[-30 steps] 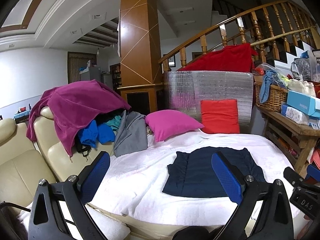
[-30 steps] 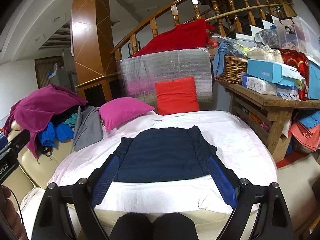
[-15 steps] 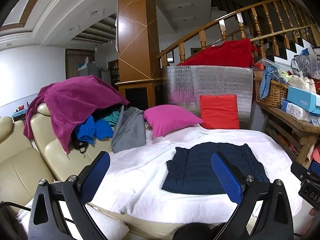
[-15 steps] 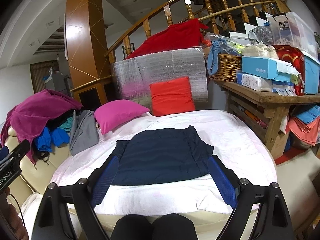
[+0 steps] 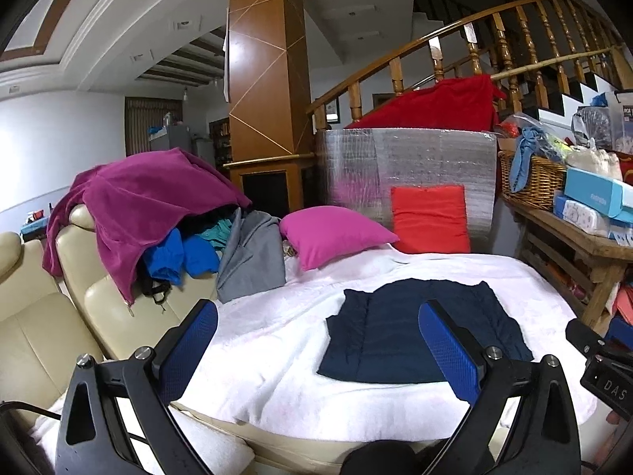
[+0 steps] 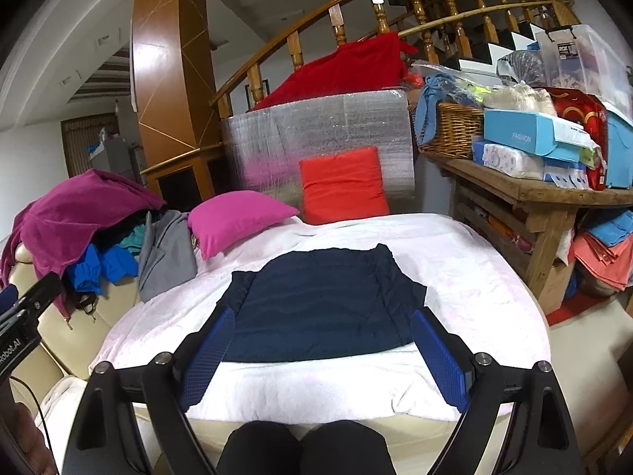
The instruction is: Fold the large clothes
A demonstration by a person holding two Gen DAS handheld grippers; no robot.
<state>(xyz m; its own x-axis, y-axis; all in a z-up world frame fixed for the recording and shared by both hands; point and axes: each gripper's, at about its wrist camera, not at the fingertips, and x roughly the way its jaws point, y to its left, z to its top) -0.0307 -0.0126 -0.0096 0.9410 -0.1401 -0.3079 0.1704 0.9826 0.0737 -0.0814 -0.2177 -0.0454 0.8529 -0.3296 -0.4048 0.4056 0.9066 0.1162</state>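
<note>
Wicker basket [image 6: 455, 126] holds blue cloth [image 6: 429, 99]; both tools [image 5: 316, 340] [image 6: 322, 350] spread, empty.

Navy quilted garment [image 6: 324, 304] folded flat, rectangular, centred on white blanket [image 6: 474, 277].

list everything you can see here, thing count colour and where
garment: 1, navy, flat on the white cover, centre
white cover: 1, white, over the bed-like surface
pink cushion: 1, magenta, at the cover's back left
red cushion: 1, red-orange, leaning on the silver panel
silver panel: 1, silver, behind the cushions
clothes pile: 1, purple, blue, grey, on the cream sofa
cream sofa: 1, cream, left
red cloth: 1, red, above the panel by the stair rail
wicker basket: 1, tan, on the wooden table
wooden table: 1, brown, right, with boxes
left gripper: 1, black with blue pads, open, empty
right gripper: 1, same, open, empty
knees: 2, black, bottom edge
</note>
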